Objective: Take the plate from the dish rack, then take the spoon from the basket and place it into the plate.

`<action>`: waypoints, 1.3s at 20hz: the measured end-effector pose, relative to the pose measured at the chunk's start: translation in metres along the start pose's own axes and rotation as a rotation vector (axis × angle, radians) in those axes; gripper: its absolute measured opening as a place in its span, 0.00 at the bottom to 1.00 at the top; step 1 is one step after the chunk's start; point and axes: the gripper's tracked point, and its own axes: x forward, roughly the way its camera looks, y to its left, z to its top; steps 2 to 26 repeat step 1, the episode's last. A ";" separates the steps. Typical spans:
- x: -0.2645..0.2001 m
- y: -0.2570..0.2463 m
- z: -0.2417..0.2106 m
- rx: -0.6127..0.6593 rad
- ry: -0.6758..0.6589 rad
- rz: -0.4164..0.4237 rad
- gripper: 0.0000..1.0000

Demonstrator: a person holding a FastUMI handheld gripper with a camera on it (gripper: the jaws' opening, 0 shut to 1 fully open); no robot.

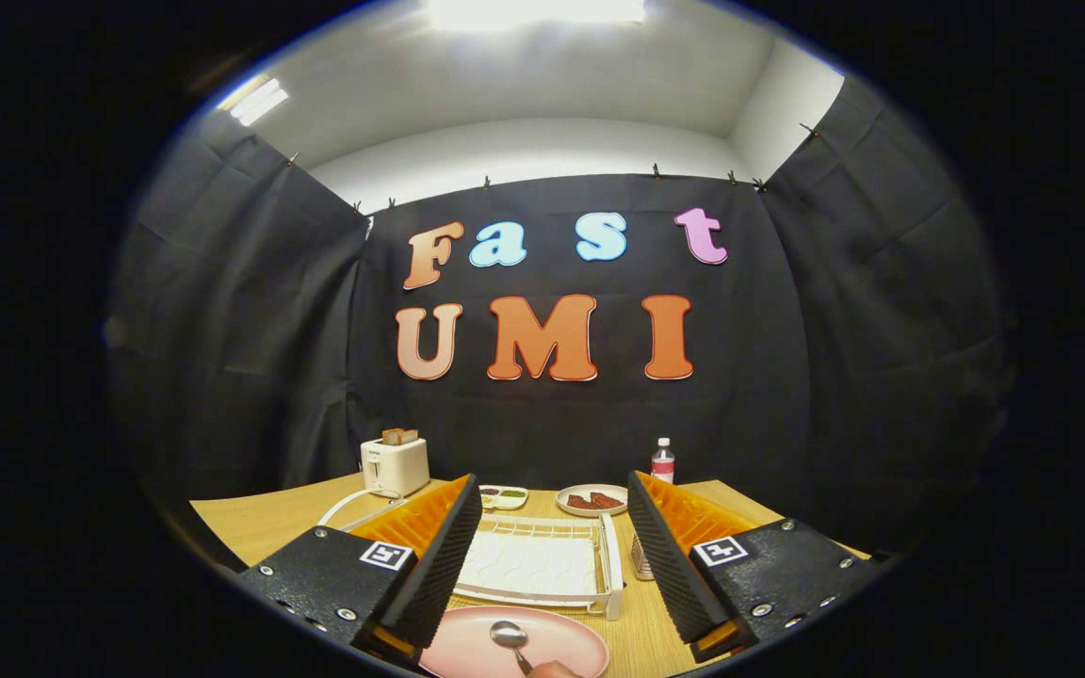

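1. The gripper (554, 556) has its jaws spread wide, nothing between them but air; it hangs over the wooden bench (260, 527).
2. The pink plate (514, 642) sits flat on the bench at the near edge, just below and between the fingers.
3. The spoon (510, 638) is lying in the plate, bowl facing up, handle running toward the near side where a bit of a hand (554, 669) pokes in.
4. Beyond the plate there's the white dish rack (542, 563), and it looks empty.
5. A wire basket (640, 557) sits right beside the rack's right side, mostly hidden by the right finger.
6. Farther back: a white toaster (396, 465) with toast on the left, a small divided dish (503, 495), a plate with dark food (591, 499) and a bottle (662, 461).
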 end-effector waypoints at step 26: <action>0.000 0.000 0.000 -0.004 -0.003 -0.001 0.93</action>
